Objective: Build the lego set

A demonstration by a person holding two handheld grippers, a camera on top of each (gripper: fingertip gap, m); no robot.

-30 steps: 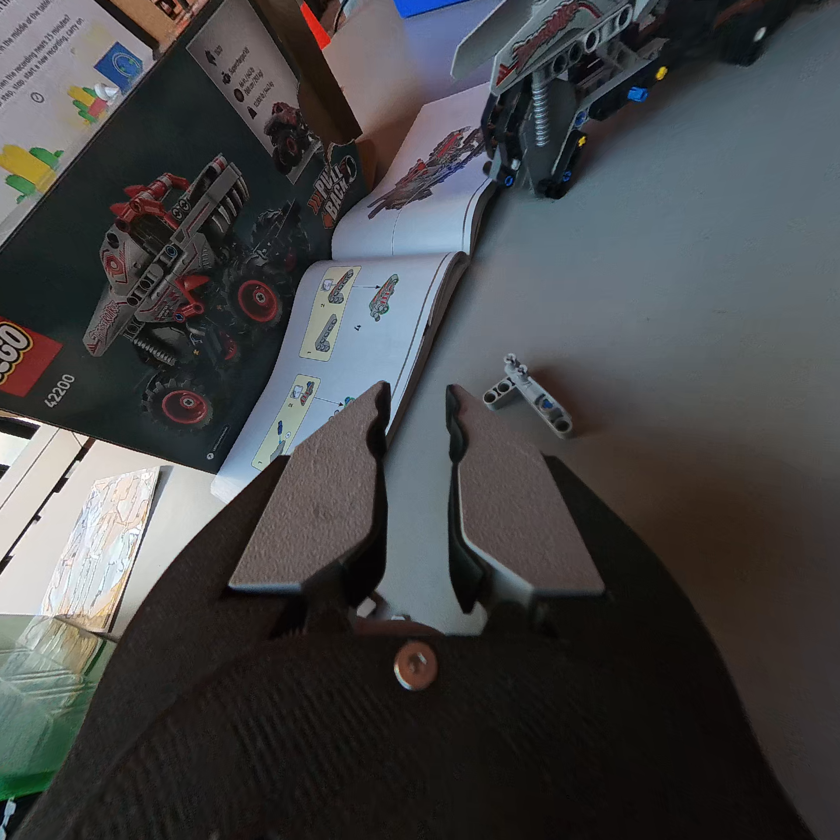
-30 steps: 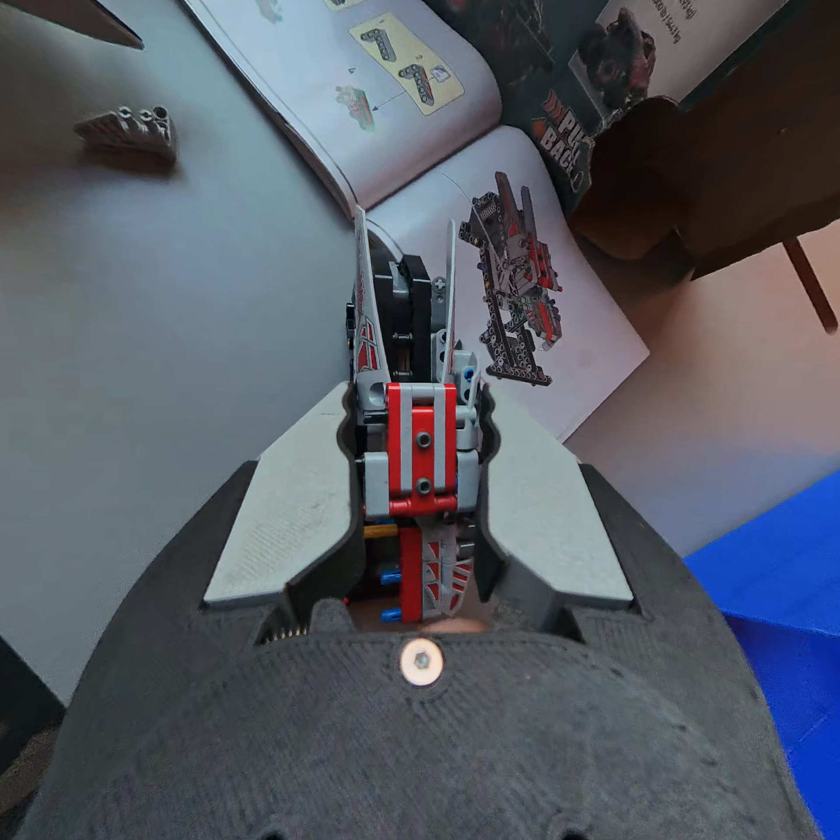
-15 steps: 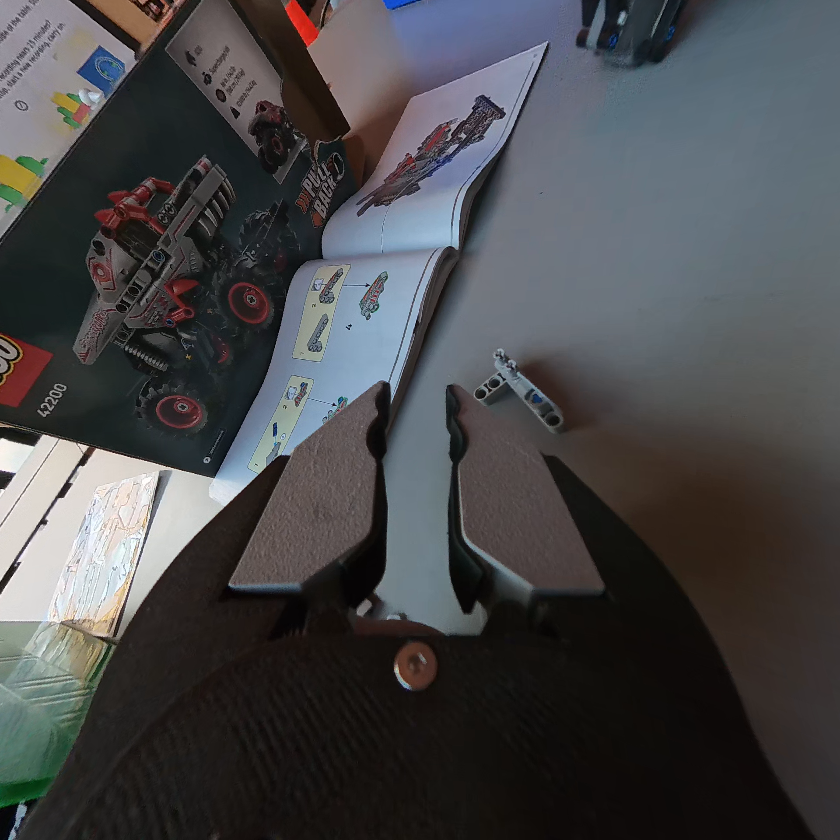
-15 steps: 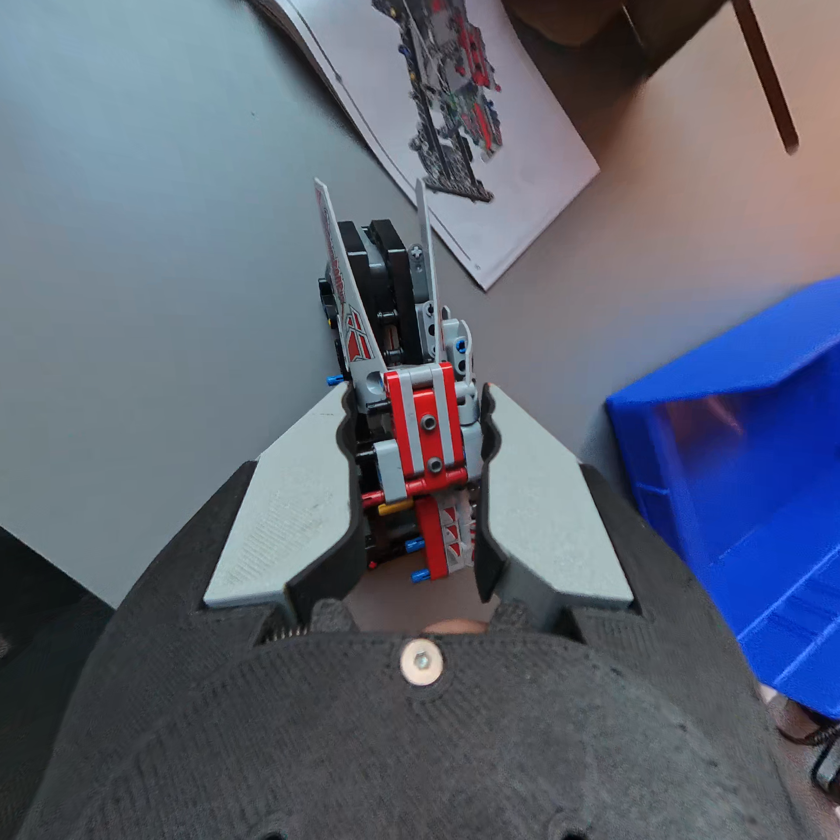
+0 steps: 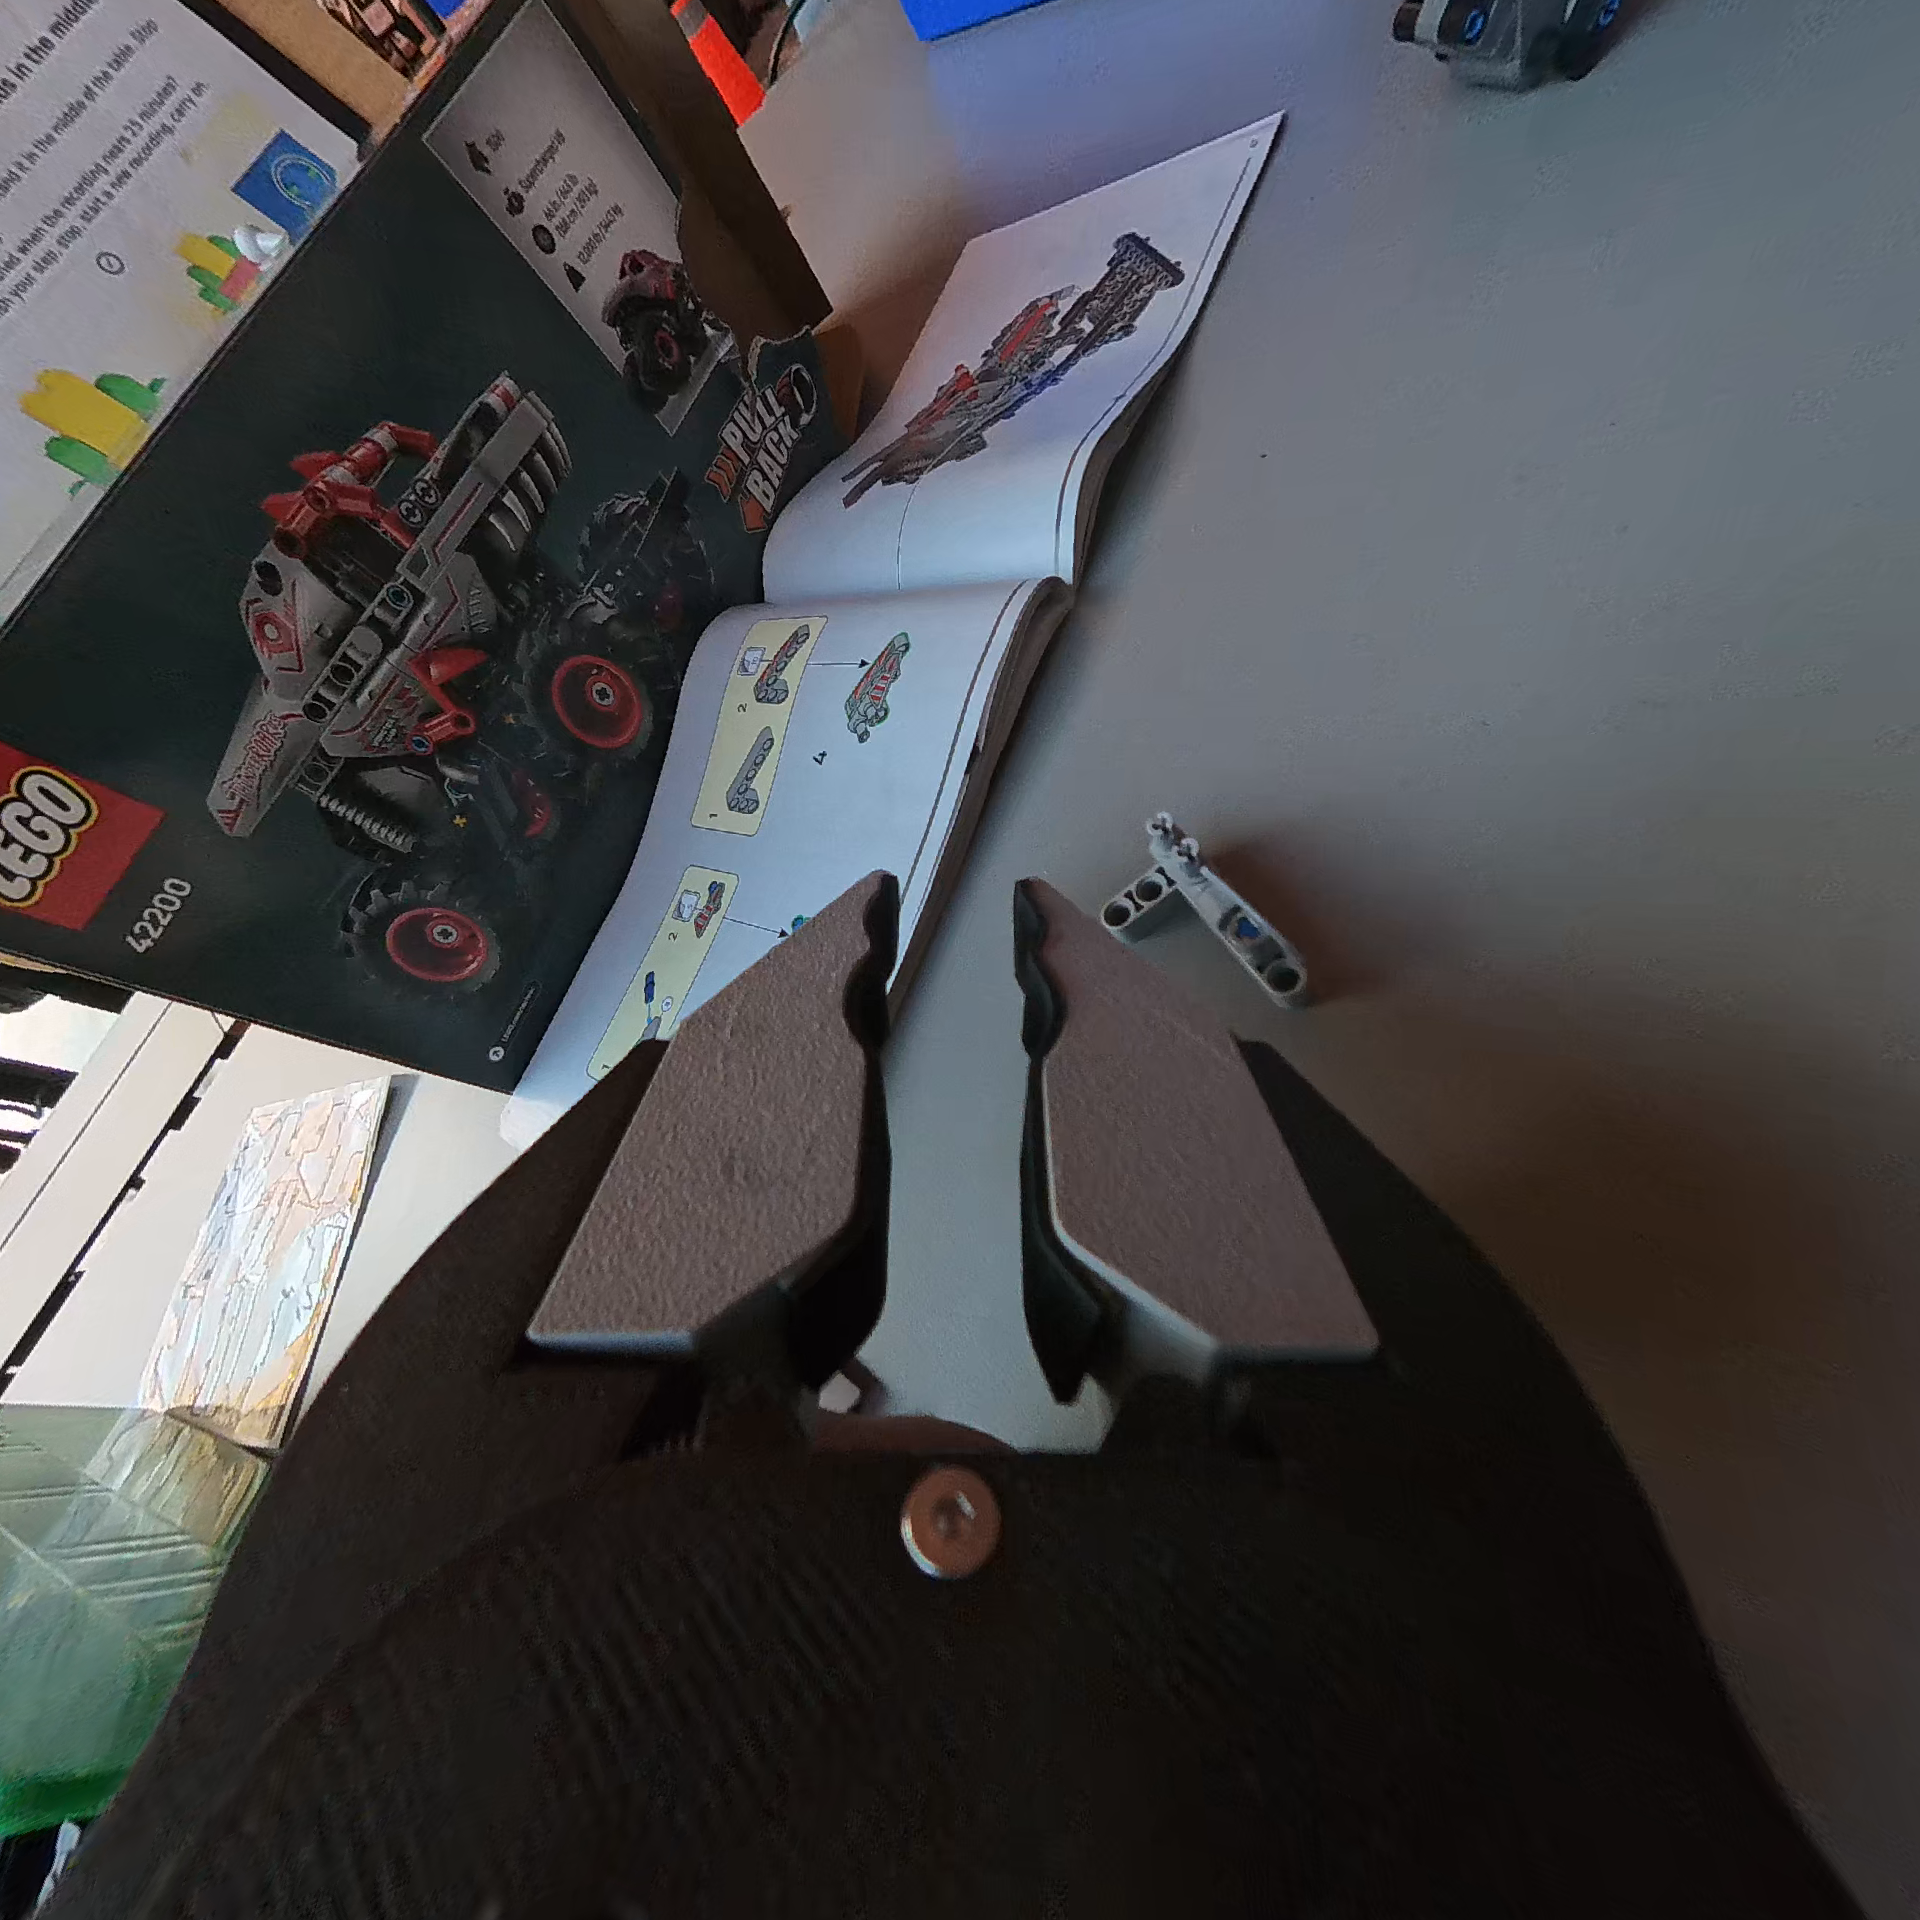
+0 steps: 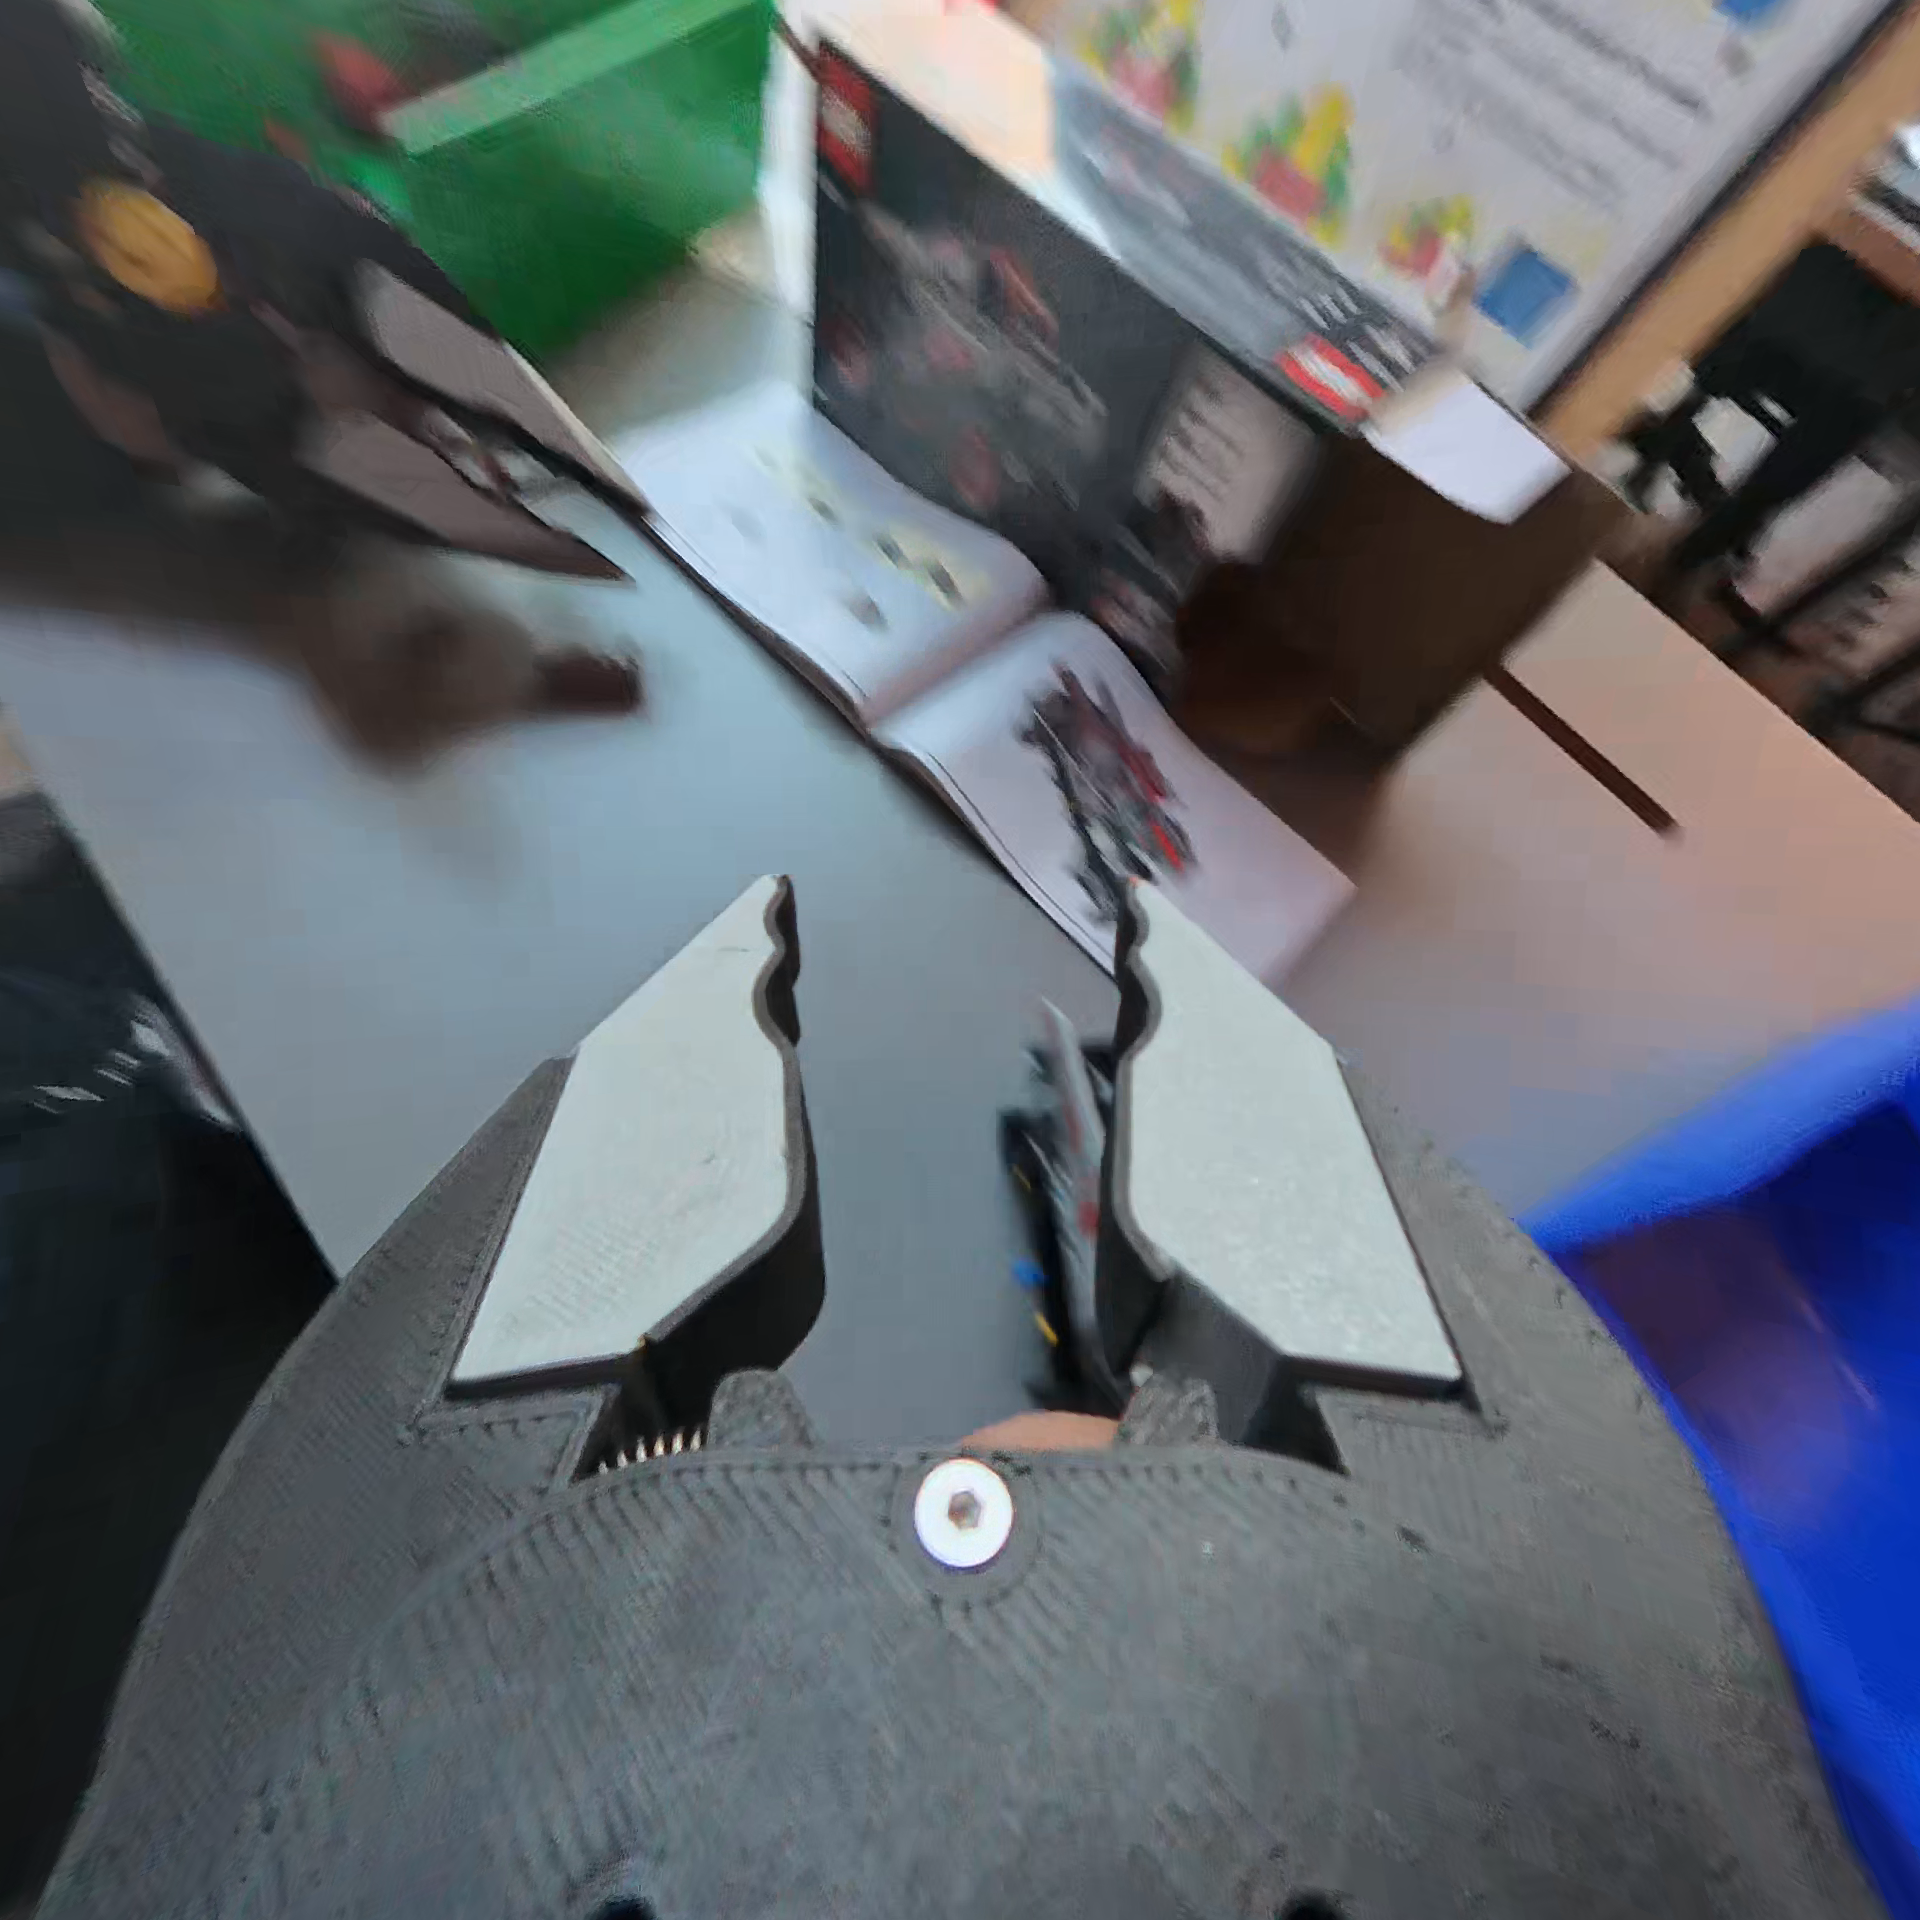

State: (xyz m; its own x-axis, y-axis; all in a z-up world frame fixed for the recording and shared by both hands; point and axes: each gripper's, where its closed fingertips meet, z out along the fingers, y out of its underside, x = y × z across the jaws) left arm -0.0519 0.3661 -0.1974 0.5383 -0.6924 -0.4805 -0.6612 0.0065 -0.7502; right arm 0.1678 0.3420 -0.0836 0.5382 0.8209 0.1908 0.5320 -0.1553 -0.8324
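Note:
My left gripper (image 5: 956,894) is open a little and empty, low over the grey table (image 5: 1558,623). A small grey lego piece (image 5: 1205,914) lies just right of its fingertips. My right gripper (image 6: 956,904) is open wide. The grey, red and black truck model (image 6: 1070,1174) sits blurred beneath it, close to the right finger (image 6: 1247,1174) and not gripped. The model also shows at the top right edge of the left wrist view (image 5: 1507,36). The left gripper (image 6: 623,535) shows at the upper left of the right wrist view, with the small piece (image 6: 587,675) below it.
An open instruction booklet (image 5: 883,748) lies left of the left gripper, against the upright lego box (image 5: 364,623). A blue bin (image 6: 1714,1299) stands right of the right gripper. A green bin (image 6: 582,135) is at the far side, and a poster (image 5: 104,208) stands behind the box. Across from one pair of fingers to the other is roughly 25 centimeters.
My right gripper has opened and let go of the truck model, and its view has swung up and blurred. The left gripper has stayed nearly still with the same gap.

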